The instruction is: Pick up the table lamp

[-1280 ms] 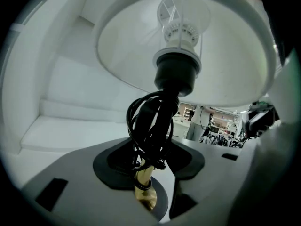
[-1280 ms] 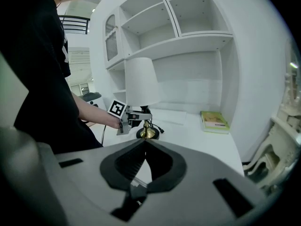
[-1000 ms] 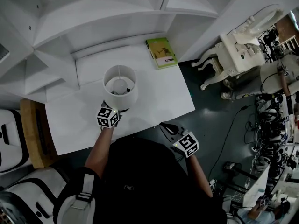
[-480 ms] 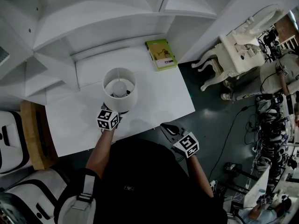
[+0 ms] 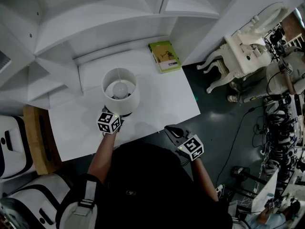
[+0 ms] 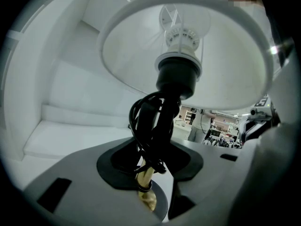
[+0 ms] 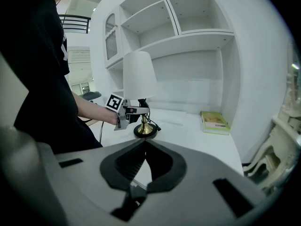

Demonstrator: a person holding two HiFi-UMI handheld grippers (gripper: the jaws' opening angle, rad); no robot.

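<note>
From the head view, the table lamp (image 5: 121, 89) stood near the middle of the white tabletop (image 5: 162, 99). Its white shade (image 5: 127, 100) hid the stem, the base and the jaws of the left gripper (image 6: 151, 168), leaving only the bulb (image 5: 119, 87) visible through the open top. The left gripper view showed those jaws clamped on the brass stem (image 6: 145, 182), which was wrapped in coiled black cord (image 6: 143, 126). The base was hidden there behind the gripper's body. In the right gripper view the base (image 7: 144, 131) appeared to sit on the tabletop. The right gripper (image 7: 144, 145) hung apart at the near edge, its jaws closed on nothing. The cover print on the green book (image 5: 164, 55) was too small to read. The marker cube (image 5: 109, 122) bore patterns only.
</note>
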